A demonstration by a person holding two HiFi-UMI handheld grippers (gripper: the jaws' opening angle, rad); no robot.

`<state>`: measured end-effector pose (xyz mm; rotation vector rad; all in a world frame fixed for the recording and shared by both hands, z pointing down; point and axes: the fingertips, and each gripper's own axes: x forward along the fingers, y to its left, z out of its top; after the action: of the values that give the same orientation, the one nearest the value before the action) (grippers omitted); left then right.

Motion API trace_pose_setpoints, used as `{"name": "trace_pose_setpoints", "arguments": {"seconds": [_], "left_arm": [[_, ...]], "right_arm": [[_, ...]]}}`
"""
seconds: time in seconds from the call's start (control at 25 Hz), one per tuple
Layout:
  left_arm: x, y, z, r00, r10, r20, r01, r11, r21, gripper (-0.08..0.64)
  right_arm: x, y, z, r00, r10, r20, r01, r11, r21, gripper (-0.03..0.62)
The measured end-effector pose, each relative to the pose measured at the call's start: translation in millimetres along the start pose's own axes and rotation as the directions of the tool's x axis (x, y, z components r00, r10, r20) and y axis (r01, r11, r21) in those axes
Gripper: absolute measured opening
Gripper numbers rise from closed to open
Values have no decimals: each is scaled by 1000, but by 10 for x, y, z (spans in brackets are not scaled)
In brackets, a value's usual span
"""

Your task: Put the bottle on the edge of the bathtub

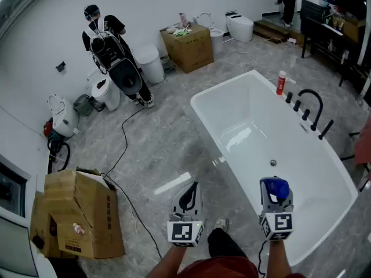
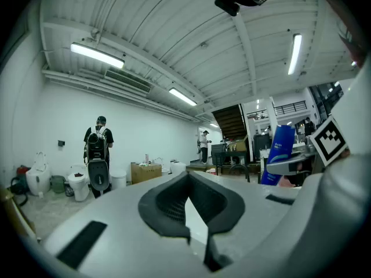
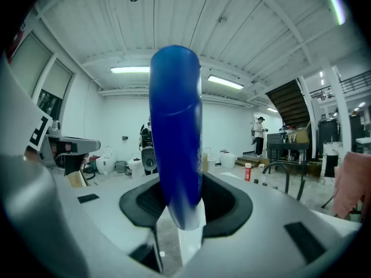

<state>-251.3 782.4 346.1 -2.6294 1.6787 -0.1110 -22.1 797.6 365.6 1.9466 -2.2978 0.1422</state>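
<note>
The blue bottle (image 1: 277, 189) stands upright between the jaws of my right gripper (image 1: 275, 194), which is shut on it low at the near end of the white bathtub (image 1: 204, 116). In the right gripper view the blue bottle (image 3: 175, 138) rises out of the right gripper (image 3: 174, 227) and fills the middle. My left gripper (image 1: 189, 196) hovers over the grey floor just left of the tub, its jaws together with nothing in them. The left gripper view shows the left gripper (image 2: 194, 239) and, off to the right, the blue bottle (image 2: 281, 153).
A small red bottle (image 1: 281, 82) and a black faucet (image 1: 310, 106) sit on the tub's far right rim. Cardboard boxes (image 1: 81, 219) lie at the left, a cable (image 1: 124, 155) crosses the floor, and a person with a backpack (image 1: 116, 57) stands by toilets (image 1: 106, 91) at the wall.
</note>
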Motion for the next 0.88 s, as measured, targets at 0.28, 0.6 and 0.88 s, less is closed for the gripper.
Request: {"name": "trace_pose_setpoints", "arguments": {"seconds": [0.28, 0.6, 0.88], "left_arm": [[1185, 767, 239, 1000, 15, 0, -15, 1000, 10, 5], [1845, 1352, 201, 999, 47, -9, -47, 999, -15, 5], [2521, 2042, -8, 999, 41, -1, -41, 998, -57, 5]], "right_arm": [[1369, -84, 300, 999, 33, 25, -34, 999, 29, 156], [2278, 6, 499, 998, 70, 10, -70, 997, 20, 156], [3248, 248, 488, 996, 93, 11, -93, 996, 16, 156]]}}
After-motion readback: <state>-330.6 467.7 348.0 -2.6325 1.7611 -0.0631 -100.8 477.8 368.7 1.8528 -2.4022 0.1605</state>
